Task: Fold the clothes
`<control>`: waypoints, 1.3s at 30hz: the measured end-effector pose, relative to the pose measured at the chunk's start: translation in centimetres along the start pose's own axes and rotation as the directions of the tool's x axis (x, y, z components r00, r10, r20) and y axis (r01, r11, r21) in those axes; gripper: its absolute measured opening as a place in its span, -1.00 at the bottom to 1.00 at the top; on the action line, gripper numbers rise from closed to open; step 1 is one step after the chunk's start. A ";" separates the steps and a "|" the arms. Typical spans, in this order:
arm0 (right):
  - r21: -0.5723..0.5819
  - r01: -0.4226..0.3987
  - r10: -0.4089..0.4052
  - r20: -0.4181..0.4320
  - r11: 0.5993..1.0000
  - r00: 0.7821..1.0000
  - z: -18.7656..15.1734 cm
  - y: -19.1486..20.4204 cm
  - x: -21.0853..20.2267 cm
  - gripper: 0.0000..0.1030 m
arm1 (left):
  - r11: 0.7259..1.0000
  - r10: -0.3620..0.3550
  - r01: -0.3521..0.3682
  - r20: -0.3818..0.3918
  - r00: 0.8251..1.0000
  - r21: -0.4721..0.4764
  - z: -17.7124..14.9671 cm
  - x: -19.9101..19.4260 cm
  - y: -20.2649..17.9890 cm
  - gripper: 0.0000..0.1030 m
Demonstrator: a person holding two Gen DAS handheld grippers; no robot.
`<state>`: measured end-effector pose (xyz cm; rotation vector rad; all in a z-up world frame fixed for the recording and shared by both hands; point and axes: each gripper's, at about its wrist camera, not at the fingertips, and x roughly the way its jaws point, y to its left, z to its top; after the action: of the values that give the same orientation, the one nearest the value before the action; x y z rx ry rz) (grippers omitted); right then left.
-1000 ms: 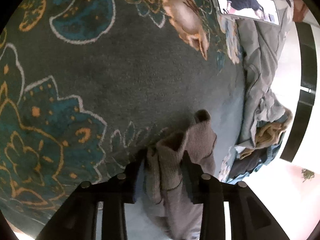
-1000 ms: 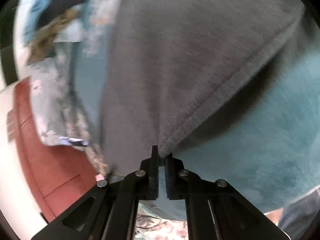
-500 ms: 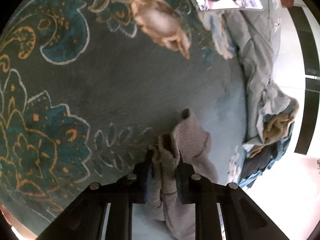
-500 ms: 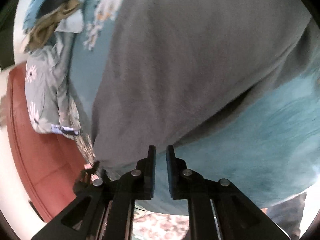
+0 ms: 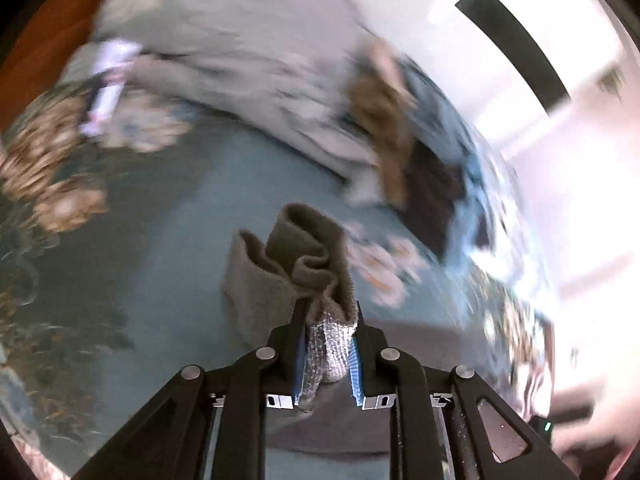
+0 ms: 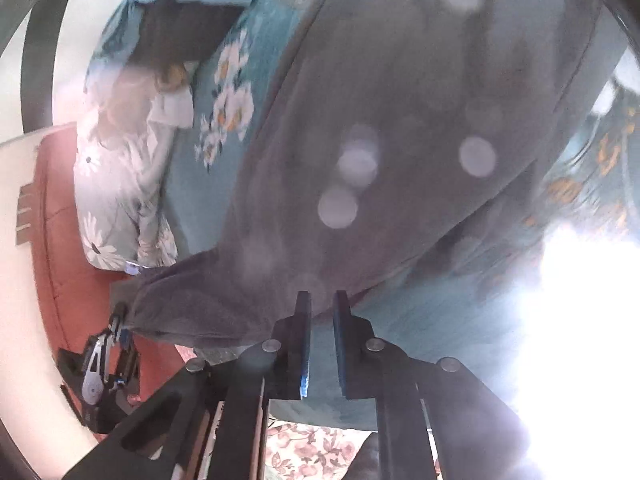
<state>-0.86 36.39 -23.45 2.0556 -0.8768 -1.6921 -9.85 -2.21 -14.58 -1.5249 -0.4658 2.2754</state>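
grey garment (image 5: 308, 256) bunched between left gripper (image 5: 329, 334) fingers; background blurred.

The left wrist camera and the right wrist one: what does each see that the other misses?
Only the left wrist view shows the left claw pinching a bunched edge of the grey garment, with a brown piece of clothing on the pile behind.

Only the right wrist view shows the right claw, slightly parted with nothing between its fingers, and the garment's broad body.

Both show the grey garment and the teal floral bedspread.
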 end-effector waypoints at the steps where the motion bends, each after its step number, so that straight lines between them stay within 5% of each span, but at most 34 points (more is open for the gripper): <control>1: 0.000 0.005 -0.005 0.005 1.000 1.000 0.5 -0.5 -0.8 -0.80 | 1.000 -0.011 0.012 -0.026 1.000 0.011 -0.7 1.5 -2.0 -0.63; 8: 0.011 0.027 -0.027 0.047 1.000 0.999 4.9 -5.7 -6.1 -0.80 | 0.994 0.000 0.020 -0.181 0.984 0.109 -6.9 11.3 -12.5 -0.63; 11: 0.035 0.029 -0.031 0.065 0.999 0.997 6.7 -7.5 -6.7 -0.80 | 0.994 0.049 -0.020 -0.278 0.959 0.108 -9.5 15.4 -14.0 -0.61; 15: 0.044 -0.013 0.010 0.070 0.999 0.998 8.8 -8.0 -6.0 -0.80 | 0.994 0.055 -0.022 -0.313 0.948 0.108 -10.4 15.9 -14.5 -0.43; 19: -0.012 -0.066 0.067 0.014 0.998 0.998 10.0 -6.3 -3.7 -0.79 | 0.999 -0.039 0.048 -0.354 0.934 0.017 -10.1 13.5 -13.6 -0.23; 21: -0.053 -0.093 0.091 -0.040 0.994 0.995 10.5 -5.0 -2.0 -0.57 | 0.999 -0.040 0.036 -0.333 0.942 -0.016 -9.6 11.7 -12.6 -0.11; 22: -0.072 -0.107 0.103 -0.066 0.992 0.993 10.6 -4.3 -1.2 -0.31 | 1.000 -0.005 -0.003 -0.299 0.954 -0.029 -9.2 10.4 -11.6 -0.04; 25: -0.145 -0.095 0.081 -0.097 0.985 0.992 11.0 -2.6 1.1 -0.16 | 0.976 0.194 -0.211 -0.228 0.954 -0.055 -8.0 8.2 -8.0 0.01; 27: -0.226 -0.052 0.033 -0.087 0.973 0.996 11.3 -1.3 2.2 -0.16 | 0.934 0.327 -0.350 -0.229 0.917 -0.066 -7.7 7.9 -5.6 0.01; 29: -0.333 -0.001 -0.021 -0.062 0.943 0.998 11.2 0.7 2.5 -0.16 | 0.875 0.435 -0.476 -0.279 0.856 -0.094 -7.6 8.2 -2.5 0.01; 34: -0.626 0.030 -0.054 -0.019 0.779 0.998 9.3 6.4 2.6 -0.16 | 0.845 0.456 -0.513 -0.300 0.838 -0.148 -8.1 8.8 -0.1 0.01; 36: -0.687 0.019 -0.061 -0.037 0.727 0.997 8.9 7.9 3.7 -0.16 | 0.846 0.434 -0.501 -0.311 0.845 -0.182 -8.6 9.2 0.0 0.01; 39: -0.662 0.039 -0.121 -0.078 0.748 0.990 10.0 7.4 6.0 -0.16 | 0.840 0.398 -0.484 -0.325 0.858 -0.247 -9.2 9.3 0.1 0.01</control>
<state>-11.66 28.10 -25.82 1.6738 -0.0943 -1.5886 -4.64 2.73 -25.51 -2.2750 -0.4586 2.3523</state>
